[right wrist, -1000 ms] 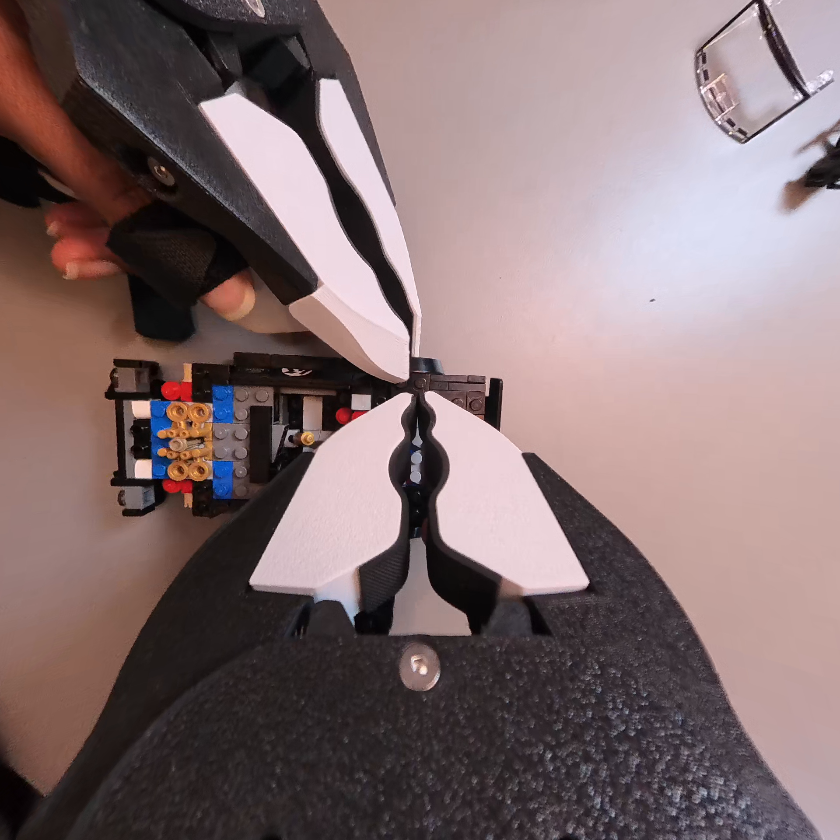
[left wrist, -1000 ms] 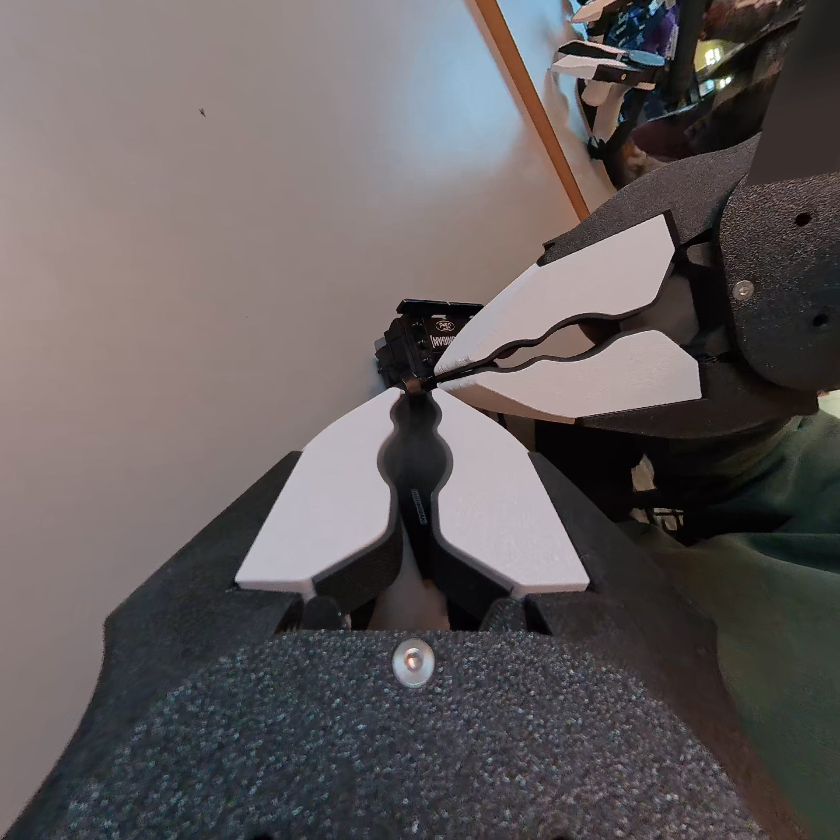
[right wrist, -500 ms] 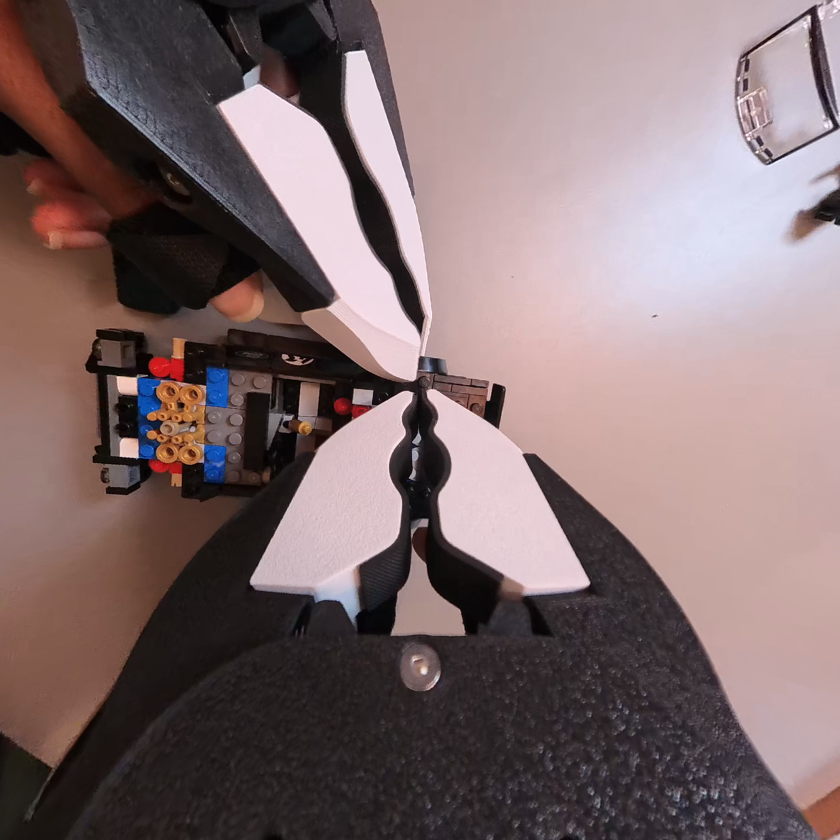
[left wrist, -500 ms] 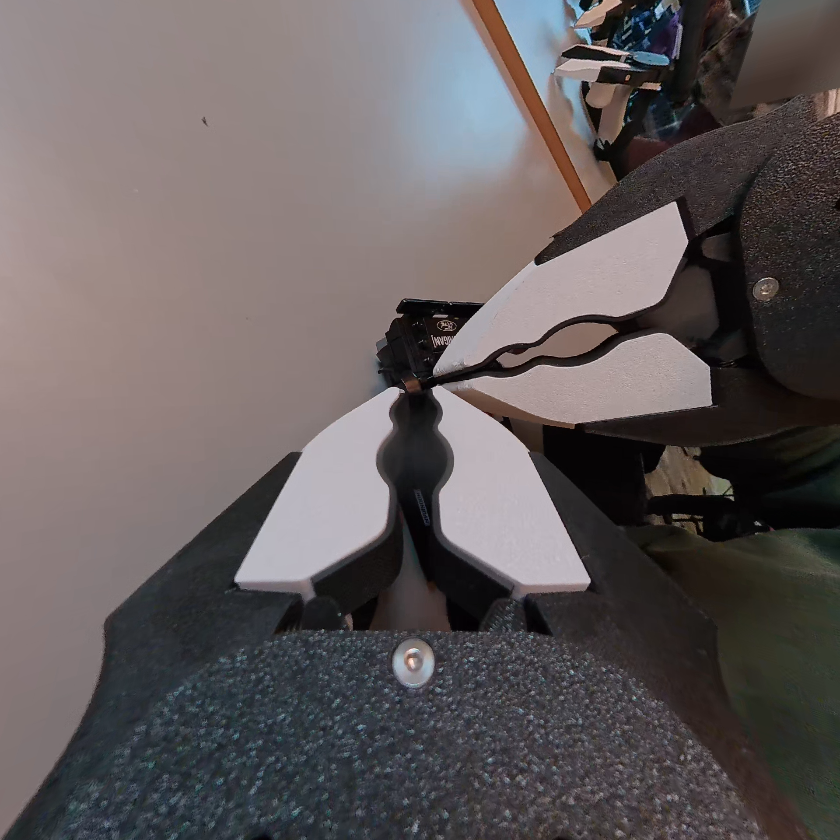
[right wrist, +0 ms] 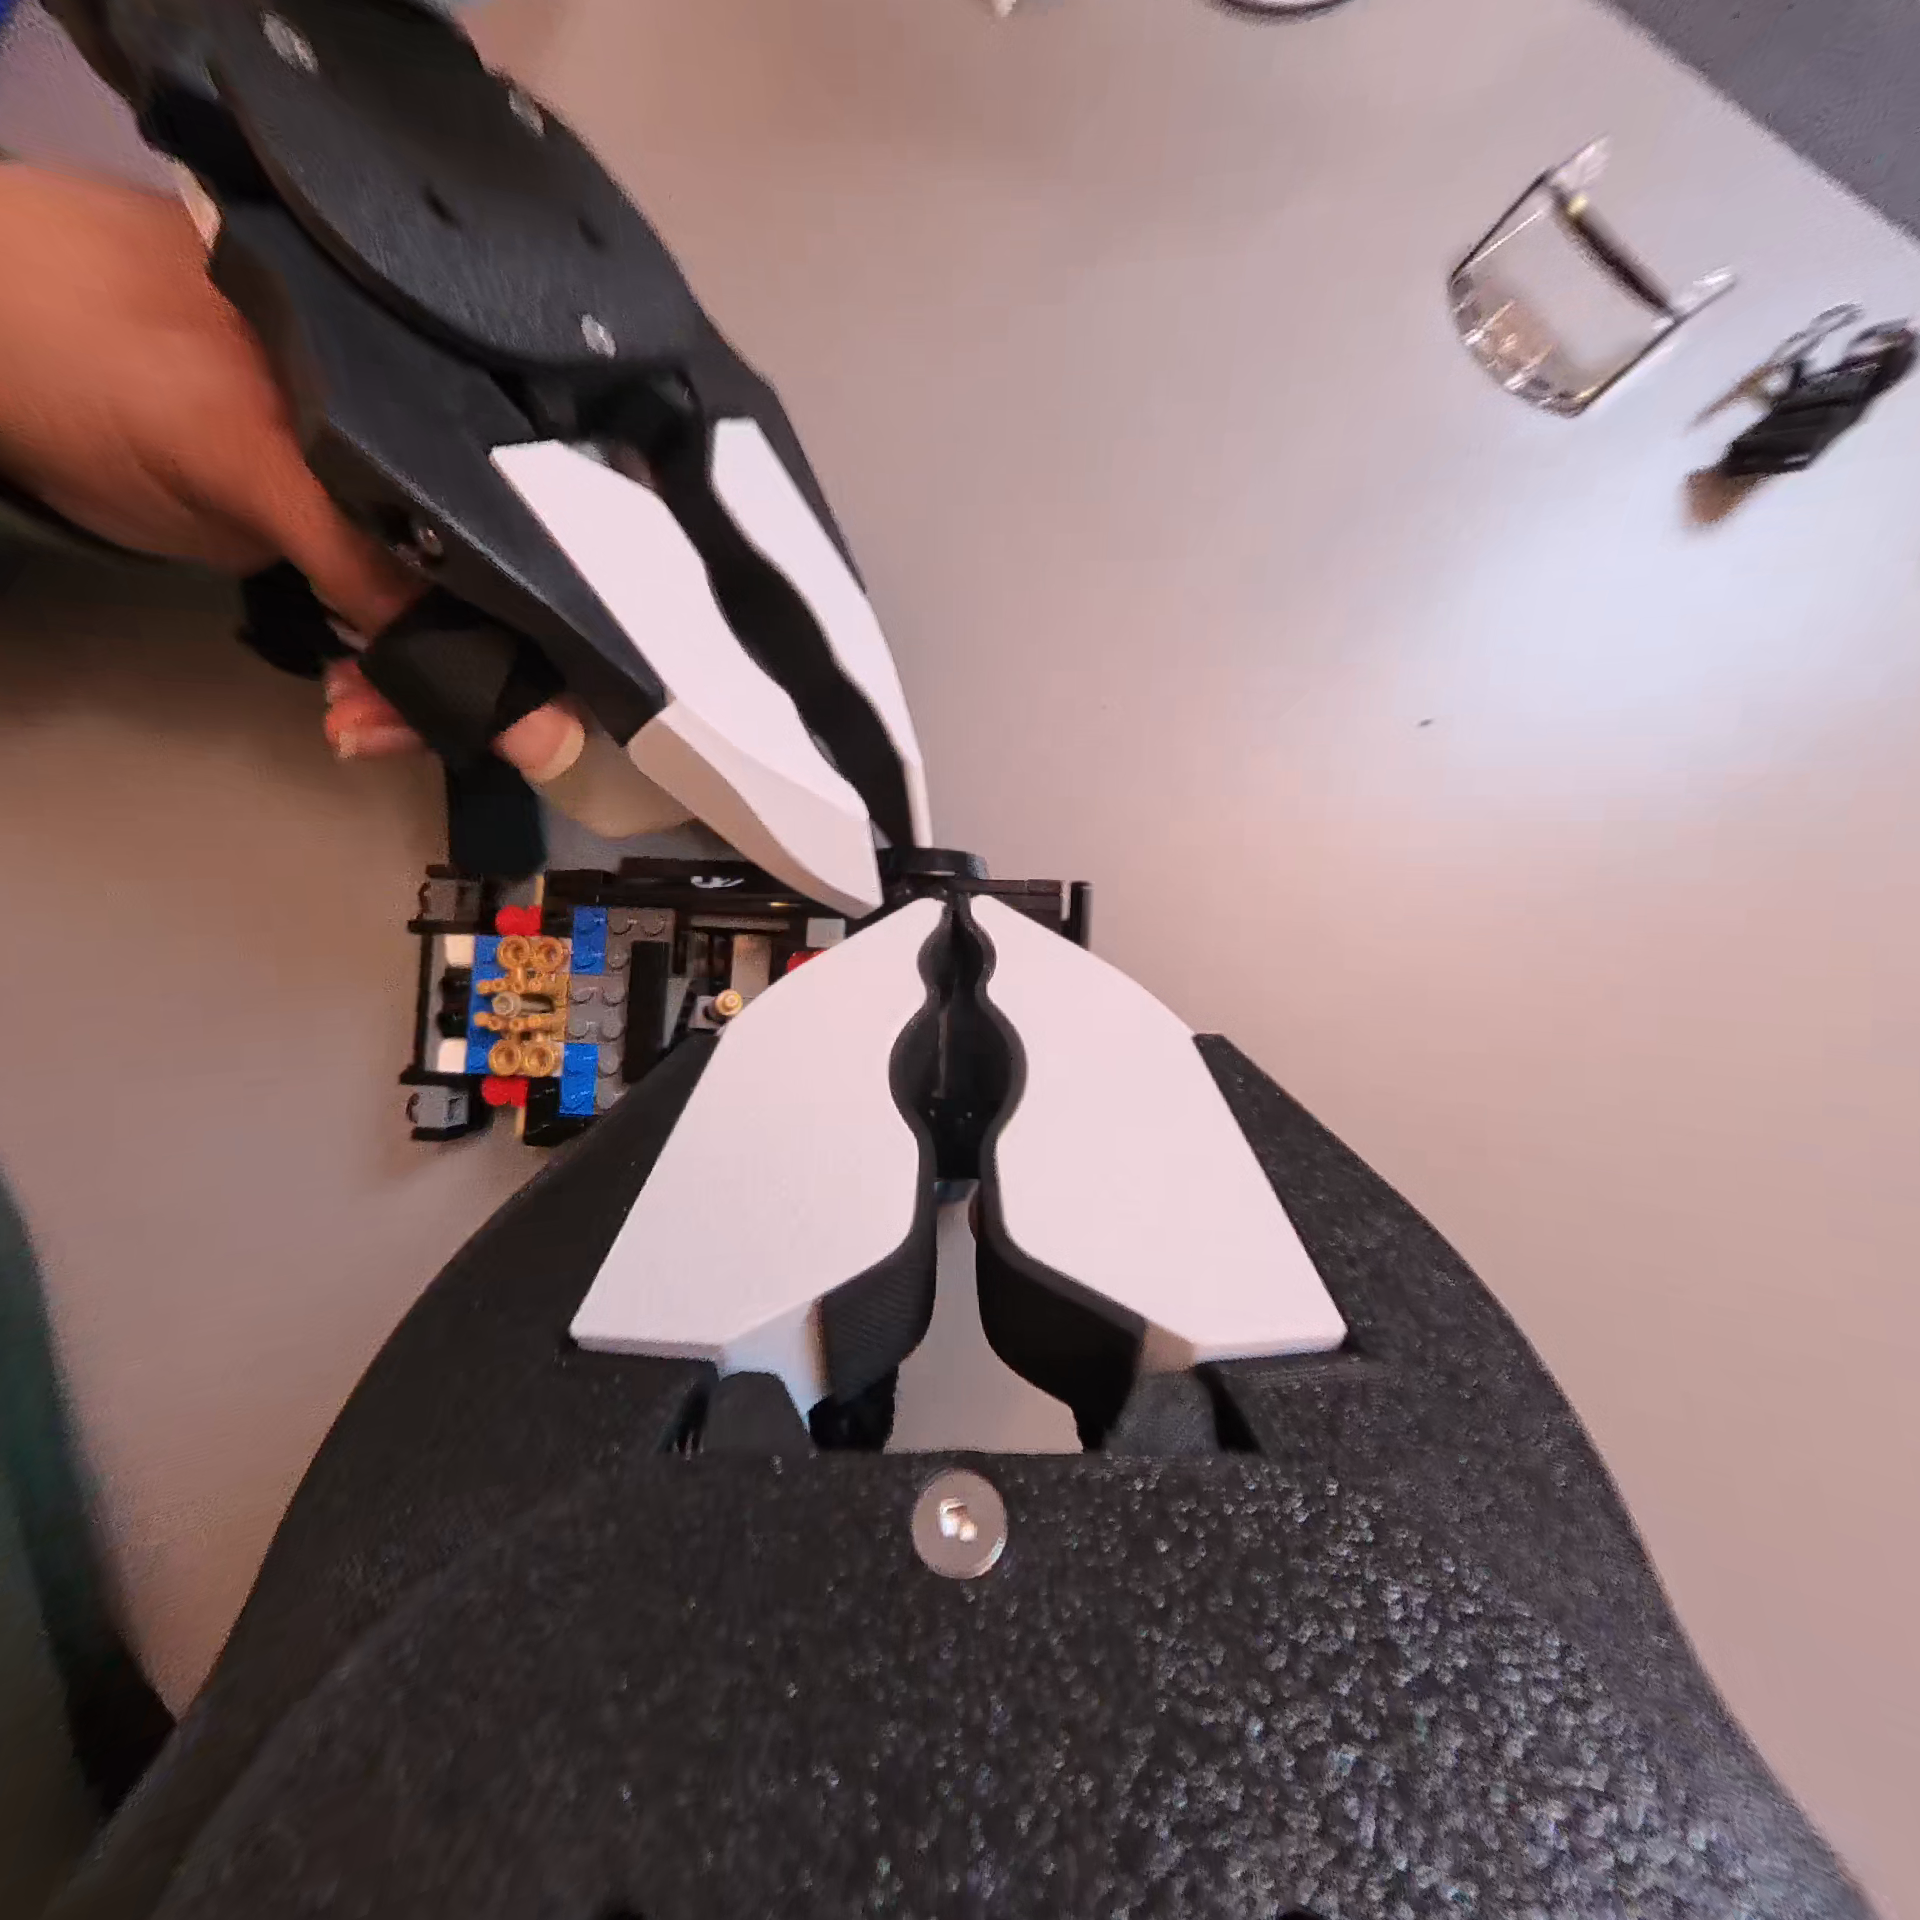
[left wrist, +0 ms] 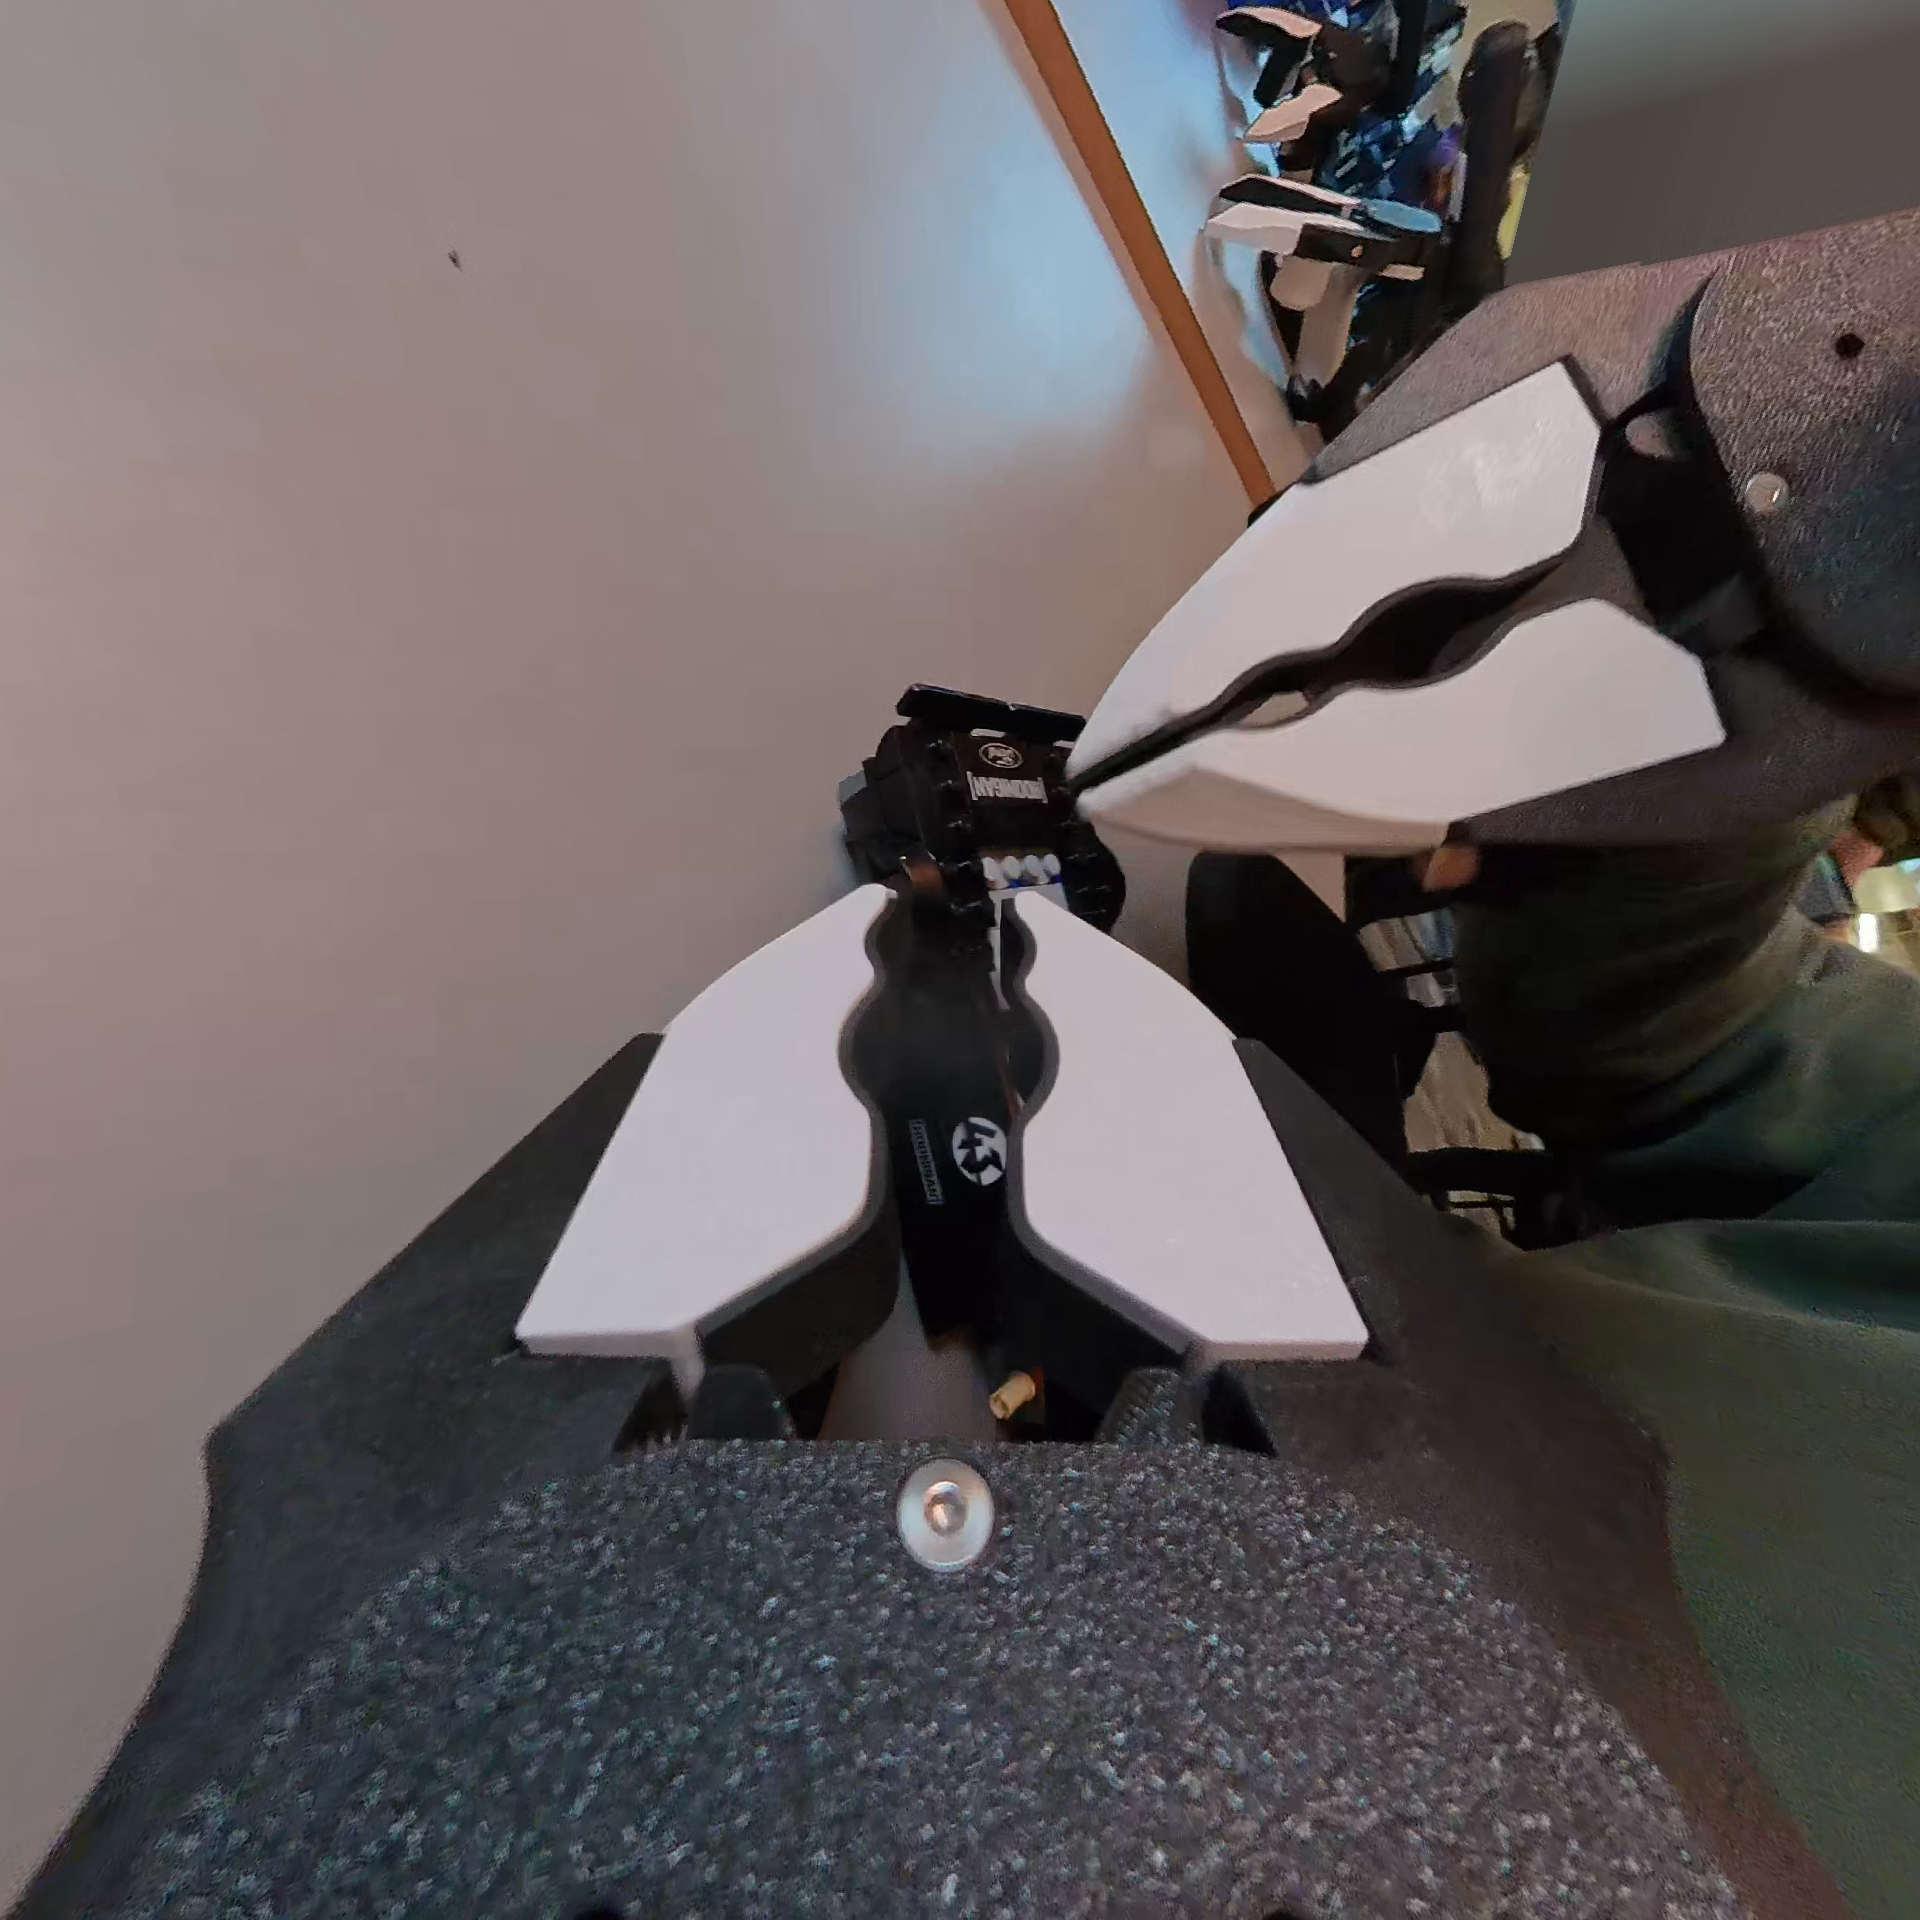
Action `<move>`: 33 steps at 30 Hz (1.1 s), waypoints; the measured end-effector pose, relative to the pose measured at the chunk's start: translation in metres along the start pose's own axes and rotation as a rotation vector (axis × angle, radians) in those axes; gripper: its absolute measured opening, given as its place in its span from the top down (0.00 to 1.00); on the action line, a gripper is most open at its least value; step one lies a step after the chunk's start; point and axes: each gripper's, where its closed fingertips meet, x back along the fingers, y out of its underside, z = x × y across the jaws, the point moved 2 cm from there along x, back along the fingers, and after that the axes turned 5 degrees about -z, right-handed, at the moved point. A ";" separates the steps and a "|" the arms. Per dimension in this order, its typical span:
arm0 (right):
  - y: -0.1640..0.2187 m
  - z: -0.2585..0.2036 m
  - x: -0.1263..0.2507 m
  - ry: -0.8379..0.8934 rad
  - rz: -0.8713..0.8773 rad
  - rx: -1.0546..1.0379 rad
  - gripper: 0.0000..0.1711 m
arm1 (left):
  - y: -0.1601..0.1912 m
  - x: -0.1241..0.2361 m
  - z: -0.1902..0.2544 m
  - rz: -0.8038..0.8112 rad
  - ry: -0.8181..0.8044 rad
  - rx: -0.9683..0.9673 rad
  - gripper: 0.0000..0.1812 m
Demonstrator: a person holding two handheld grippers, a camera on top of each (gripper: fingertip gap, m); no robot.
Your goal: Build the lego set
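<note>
**Both claws at the front end of the lego car**

1. Left claw: I hold it low, pointing along the length of the lego car. Its fingers stand slightly apart, with a black part of the model between the tips. Whether the tips press on that part, I cannot tell.

2. Left hand: it wraps the grip from behind, with the fingertips curled under the body just above the model's rear end. In the right wrist view this claw enters from the upper left, angled down to the car's front edge.

3. Right claw: I hold it above the model, angled down. Its fingers are closed almost tip to tip. A thin black piece lies between them, at the car's front edge and right beside the left claw's tips.

4. Lego car: it rests flat on the pale counter, open top up, with blue, grey, red and gold pieces showing toward the rear.

5. Loose parts: a clear windscreen piece and a small black piece lie well apart from the car, at the upper right of the right wrist view.
</note>
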 end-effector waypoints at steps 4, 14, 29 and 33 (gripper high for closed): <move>0.004 0.008 0.012 0.027 0.073 -0.037 1.00 | -0.001 0.001 0.002 0.007 0.008 -0.004 0.89; 0.008 -0.005 -0.011 0.009 0.010 0.020 1.00 | -0.004 0.009 -0.005 0.036 -0.020 -0.004 0.91; 0.006 -0.009 -0.022 0.066 -0.099 0.121 1.00 | 0.002 0.006 -0.003 0.012 0.000 -0.010 0.93; 0.002 -0.010 -0.025 0.063 -0.119 0.142 1.00 | 0.001 0.009 -0.006 0.015 -0.003 -0.009 0.94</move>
